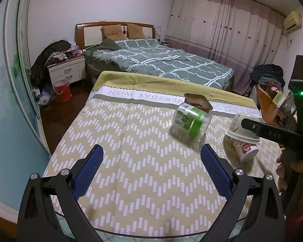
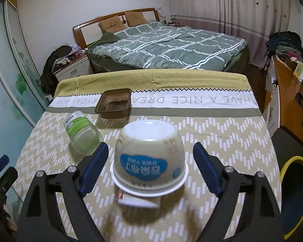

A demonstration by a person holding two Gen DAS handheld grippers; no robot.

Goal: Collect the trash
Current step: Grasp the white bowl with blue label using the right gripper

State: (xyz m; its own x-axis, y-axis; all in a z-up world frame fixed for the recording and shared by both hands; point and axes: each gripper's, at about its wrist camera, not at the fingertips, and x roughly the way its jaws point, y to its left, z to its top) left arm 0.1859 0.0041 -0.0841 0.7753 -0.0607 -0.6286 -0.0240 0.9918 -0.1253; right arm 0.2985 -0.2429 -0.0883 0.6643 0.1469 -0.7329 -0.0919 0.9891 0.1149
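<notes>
Bed (image 2: 167,46), far, green checked quilt. Table (image 2: 222,133), chevron cloth. Right gripper (image 2: 150,169): jaws wide apart, straddling an upturned paper bowl (image 2: 149,159) without touching it; the bowl rests on a tipped cup (image 2: 139,200). Left gripper (image 1: 151,171): jaws wide, empty, over bare cloth. Clear jar (image 2: 81,132) with green band, on its side, left. Brown tray (image 2: 114,102), beyond it.

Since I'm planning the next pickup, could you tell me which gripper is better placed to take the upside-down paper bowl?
Right. The right gripper is open with the paper bowl between its fingers; the left gripper is open over bare tablecloth.
</notes>
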